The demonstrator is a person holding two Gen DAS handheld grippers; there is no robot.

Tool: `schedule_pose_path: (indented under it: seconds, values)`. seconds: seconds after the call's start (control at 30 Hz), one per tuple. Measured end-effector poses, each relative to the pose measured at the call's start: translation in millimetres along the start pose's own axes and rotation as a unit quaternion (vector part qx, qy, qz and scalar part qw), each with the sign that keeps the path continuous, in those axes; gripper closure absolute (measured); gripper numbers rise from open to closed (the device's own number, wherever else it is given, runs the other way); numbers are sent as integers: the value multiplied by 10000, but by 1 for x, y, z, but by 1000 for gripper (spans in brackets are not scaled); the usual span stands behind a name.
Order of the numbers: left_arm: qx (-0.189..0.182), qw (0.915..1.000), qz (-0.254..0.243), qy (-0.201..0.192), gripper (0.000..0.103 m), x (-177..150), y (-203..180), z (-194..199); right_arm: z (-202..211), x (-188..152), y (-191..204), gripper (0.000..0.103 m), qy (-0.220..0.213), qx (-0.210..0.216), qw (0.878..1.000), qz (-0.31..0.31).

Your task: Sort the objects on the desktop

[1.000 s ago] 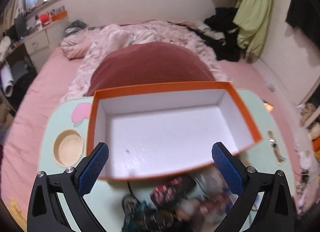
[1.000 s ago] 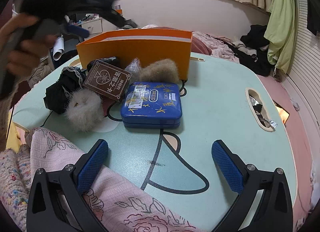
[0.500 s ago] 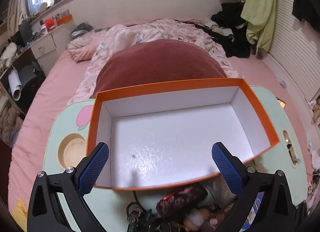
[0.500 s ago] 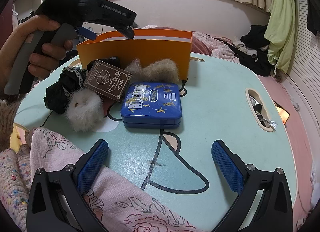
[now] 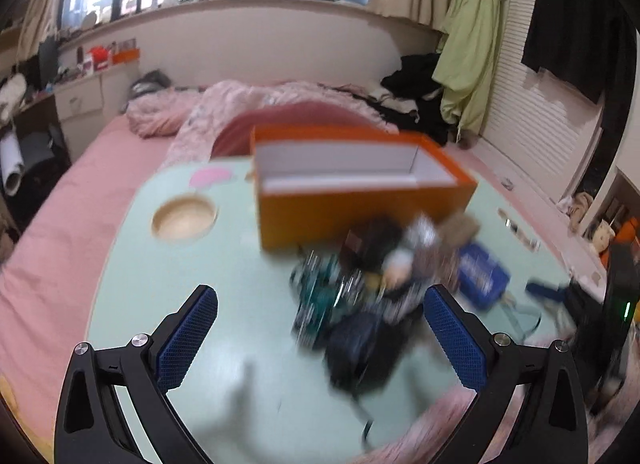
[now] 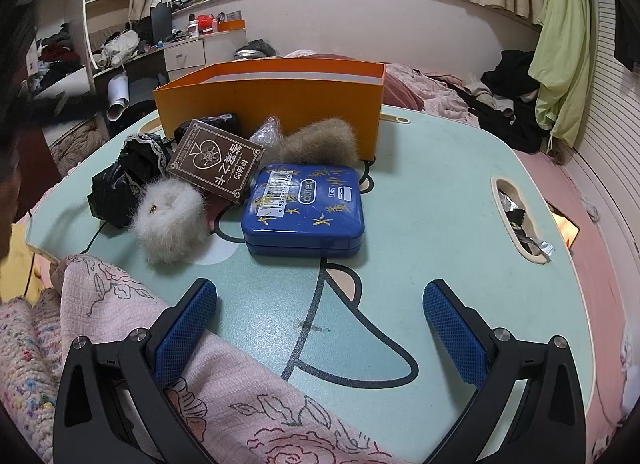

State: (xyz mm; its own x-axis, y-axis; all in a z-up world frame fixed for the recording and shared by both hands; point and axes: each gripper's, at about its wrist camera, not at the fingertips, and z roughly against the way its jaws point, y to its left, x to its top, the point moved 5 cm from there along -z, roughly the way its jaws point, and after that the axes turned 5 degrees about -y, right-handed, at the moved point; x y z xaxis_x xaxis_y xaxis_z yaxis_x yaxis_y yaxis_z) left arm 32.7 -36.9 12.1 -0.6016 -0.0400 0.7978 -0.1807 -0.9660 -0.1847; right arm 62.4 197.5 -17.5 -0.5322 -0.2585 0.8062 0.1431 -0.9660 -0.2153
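An empty orange box (image 6: 276, 97) with a white inside stands at the far side of a mint lap table (image 6: 432, 199); it also shows in the left wrist view (image 5: 360, 183). In front of it lie a blue tin (image 6: 306, 209), a brown card box (image 6: 216, 159), a white fur ball (image 6: 168, 215), a tan fur ball (image 6: 320, 141) and black lace fabric (image 6: 128, 175). The same pile (image 5: 380, 276) is blurred in the left wrist view. My left gripper (image 5: 320, 336) is open and empty, near the pile. My right gripper (image 6: 320, 332) is open and empty, short of the tin.
A pink patterned blanket (image 6: 160, 364) covers the table's near edge under my right gripper. The table has a round cup recess (image 5: 184, 217) at left and a handle slot (image 6: 520, 219) at right holding scraps. A pink bed (image 5: 80, 191) surrounds the table.
My left gripper has pulled back and dropped from above the box to a lower spot at the table's near left, and left the right wrist view. The right gripper has not moved.
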Motion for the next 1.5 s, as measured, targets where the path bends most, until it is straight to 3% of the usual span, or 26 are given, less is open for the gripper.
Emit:
schedule_pose_path:
  seconds: [0.1,0.23,0.33,1.5]
  values:
    - [-295,9993,-15,217,0,-20,-3,-6,-1,1,0,0,-5,18,10000,12]
    - [-31,9977,-657,175,0,-36,-20,-13,-1,1,0,0,-12,39,10000,27]
    - [184,9951,-808,543,0,-49,-24,-30,-1,1,1,0,-17,56,10000,38]
    - [193,9958,-737,499,0,-48,-19,-28,-7,4,4,0,-175,368,9988,279]
